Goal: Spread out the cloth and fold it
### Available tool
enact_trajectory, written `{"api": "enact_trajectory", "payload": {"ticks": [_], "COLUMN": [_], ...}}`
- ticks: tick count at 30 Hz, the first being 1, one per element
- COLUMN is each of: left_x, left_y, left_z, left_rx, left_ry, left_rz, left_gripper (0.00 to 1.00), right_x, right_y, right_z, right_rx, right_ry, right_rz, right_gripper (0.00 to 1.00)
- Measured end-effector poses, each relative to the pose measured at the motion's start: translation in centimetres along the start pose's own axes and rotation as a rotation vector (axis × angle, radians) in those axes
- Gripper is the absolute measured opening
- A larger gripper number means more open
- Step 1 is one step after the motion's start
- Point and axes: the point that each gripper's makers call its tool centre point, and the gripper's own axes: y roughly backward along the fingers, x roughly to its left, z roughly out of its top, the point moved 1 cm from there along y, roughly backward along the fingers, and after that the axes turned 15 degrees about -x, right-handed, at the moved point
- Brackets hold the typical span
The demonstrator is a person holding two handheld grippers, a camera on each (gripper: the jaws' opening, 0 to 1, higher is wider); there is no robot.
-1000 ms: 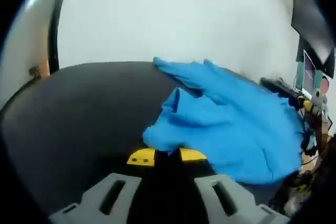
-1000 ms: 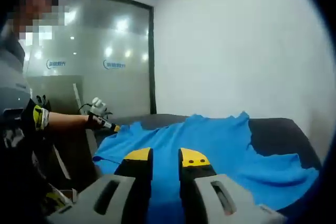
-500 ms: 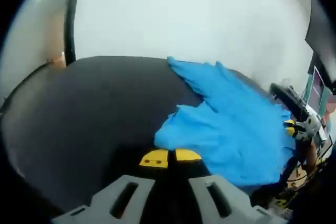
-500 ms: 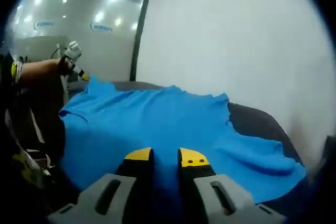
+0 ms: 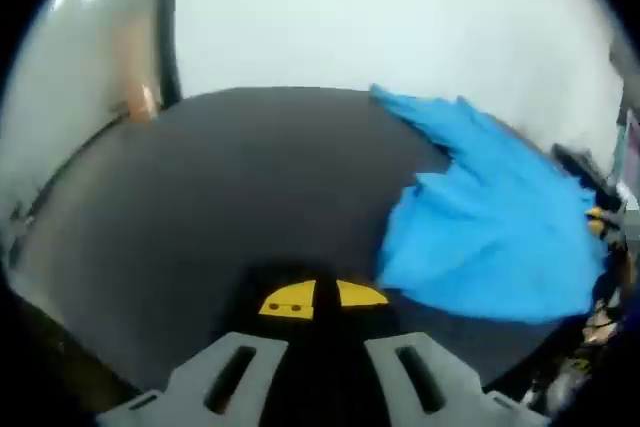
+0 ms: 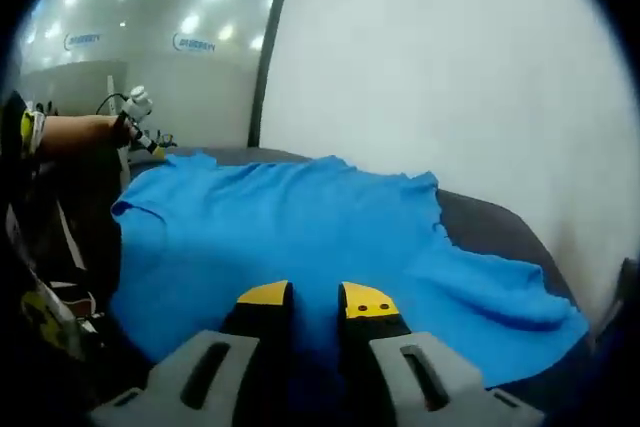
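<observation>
A blue cloth [image 6: 300,237] lies spread over the dark table [image 6: 500,232], its near edge running in between my right gripper's [image 6: 315,299] yellow-tipped jaws, which are shut on it. In the left gripper view the cloth [image 5: 490,237] lies to the right, apart from my left gripper [image 5: 312,299]. That gripper's tips are together over bare table [image 5: 200,207] with nothing between them. The left gripper [image 6: 138,107] also appears at the far left of the right gripper view, held by a person's arm [image 6: 70,133] just off the cloth's far corner. The right gripper [image 5: 598,219] shows at the cloth's right edge.
A white wall [image 6: 430,57] stands behind the table. A glass partition [image 6: 130,47] with a dark post [image 6: 268,57] is at the far left end. The table's rounded edge [image 5: 60,197] curves around on the left.
The left gripper has come away from the cloth, which now lies off to its right. In the right gripper view the cloth has settled a little flatter; the right gripper keeps its hold.
</observation>
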Motion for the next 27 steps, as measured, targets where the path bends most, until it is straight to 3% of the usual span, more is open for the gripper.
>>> {"api": "enact_trajectory", "payload": {"ticks": [1, 3, 4, 6, 8, 10, 11, 12, 13, 15, 16, 18, 20, 23, 24, 26, 27], "left_x": [-0.5, -3.3, -4.6, -6.8, -7.2, -6.5, -7.3, -8.1, -7.7, -7.2, -7.3, -7.1, -7.1, -8.2, -7.9, -6.8, -6.1], "left_y": [0.1, 0.1, 0.2, 0.3, -0.1, -1.1, -1.2, -1.3, -1.6, -1.7, -1.8, -2.1, -2.7, -2.9, -3.2, -4.4, -5.0], "left_z": [0.6, 1.4, 1.5, 1.3, 0.3, -0.9, -0.4, -0.2, 0.1, 0.7, 0.6, 1.0, 2.9, 5.2, 5.4, 4.4, 3.1], "left_rx": [-0.026, -0.065, -0.076, -0.101, -0.085, -0.03, -0.079, -0.092, -0.085, -0.08, -0.063, -0.054, -0.147, -0.296, -0.315, -0.263, -0.19], "left_ry": [0.015, 0.006, -0.037, -0.194, -0.43, -0.696, -0.693, -0.675, -0.654, -0.592, -0.55, -0.468, -0.345, -0.031, 0.057, 0.156, 0.152], "left_rz": [-0.031, -0.194, -0.271, -0.392, -0.411, -0.409, -0.449, -0.502, -0.467, -0.452, -0.483, -0.481, -0.476, -0.558, -0.549, -0.459, -0.405], "left_gripper": [0.05, 0.08, 0.13, 0.21, 0.25, 0.2, 0.14, 0.04, 0.01, 0.0, 0.0, 0.0, 0.01, 0.01, 0.01, 0.01, 0.01], "right_x": [0.0, 0.0, 0.0, 0.0, 0.0, -0.1, -0.1, -0.1, -0.1, -0.1, -0.1, -0.1, -0.1, -0.1, -0.1, -0.1, -0.1], "right_y": [0.0, 0.0, 0.0, 0.0, 0.0, 0.0, 0.0, 0.0, 0.0, 0.0, 0.1, 0.1, 0.1, 0.0, 0.0, 0.1, 0.1], "right_z": [0.0, 0.0, 0.0, 0.1, 0.1, 0.1, 0.1, 0.1, 0.1, 0.1, 0.1, 0.1, 0.1, 0.0, 0.0, 0.0, 0.0], "right_rx": [-0.002, -0.005, -0.006, -0.007, -0.008, -0.008, -0.008, -0.008, -0.008, -0.008, -0.009, -0.01, -0.012, -0.008, -0.008, -0.009, -0.009], "right_ry": [-0.001, 0.003, 0.006, 0.007, 0.007, 0.007, 0.007, 0.006, 0.005, 0.003, 0.003, 0.005, 0.008, 0.002, -0.002, -0.002, 0.0], "right_rz": [-0.001, -0.004, -0.007, -0.01, -0.011, -0.012, -0.011, -0.01, -0.01, -0.01, -0.01, -0.011, -0.01, -0.009, -0.009, -0.01, -0.01], "right_gripper": [0.16, 0.16, 0.16, 0.16, 0.16, 0.16, 0.16, 0.16, 0.16, 0.16, 0.16, 0.16, 0.16, 0.16, 0.16, 0.16, 0.16]}}
